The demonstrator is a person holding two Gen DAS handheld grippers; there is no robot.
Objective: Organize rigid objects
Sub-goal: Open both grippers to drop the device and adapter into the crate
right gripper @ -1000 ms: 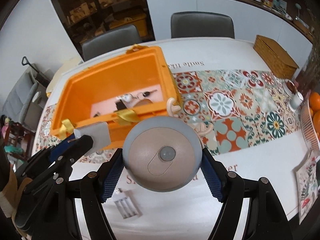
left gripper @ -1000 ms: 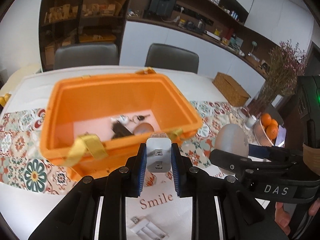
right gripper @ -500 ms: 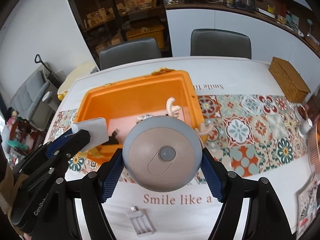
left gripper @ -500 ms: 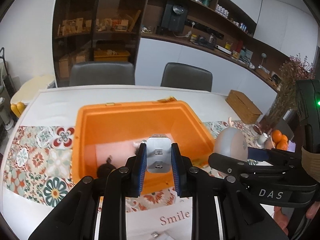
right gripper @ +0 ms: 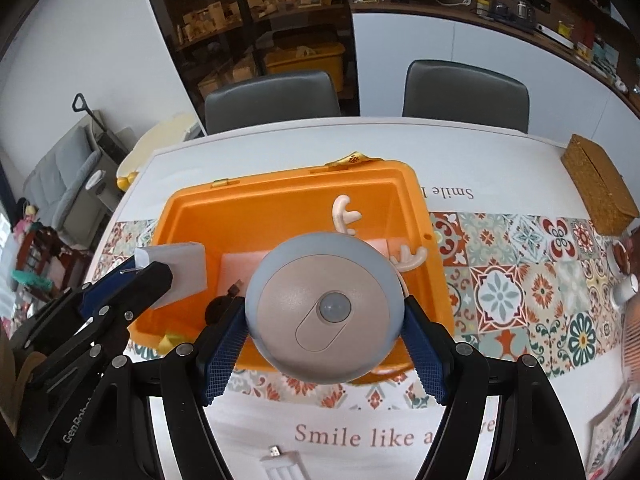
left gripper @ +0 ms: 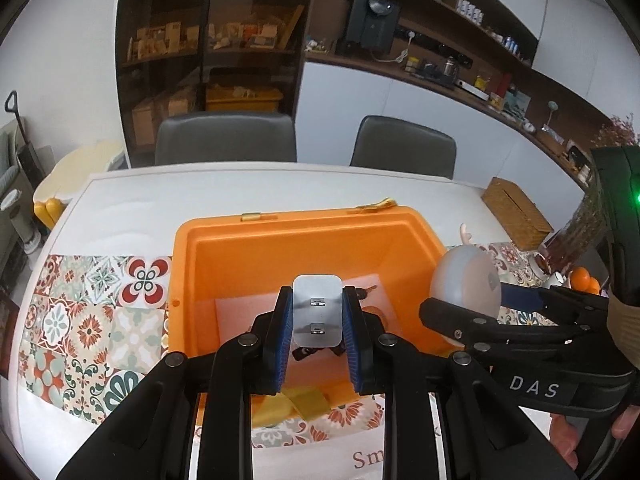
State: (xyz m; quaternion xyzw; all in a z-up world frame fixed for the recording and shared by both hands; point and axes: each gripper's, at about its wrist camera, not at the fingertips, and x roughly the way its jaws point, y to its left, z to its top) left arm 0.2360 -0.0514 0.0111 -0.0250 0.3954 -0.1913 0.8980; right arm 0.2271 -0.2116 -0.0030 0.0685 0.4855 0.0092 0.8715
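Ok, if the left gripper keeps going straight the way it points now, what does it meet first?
Most likely the pale pink floor of the open orange plastic bin. The left gripper, shut on a white plug adapter, points down into it. Small dark items lie just below, so it could touch those first; depth is unclear.

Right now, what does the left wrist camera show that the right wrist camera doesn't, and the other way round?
Only the left wrist view shows the charger's prong face between the left gripper fingers, and oranges at far right. Only the right wrist view shows the round lamp's flat underside with its sensor, held by the right gripper, and a white battery case on the table. Both show the orange bin, both held items and the wicker box.
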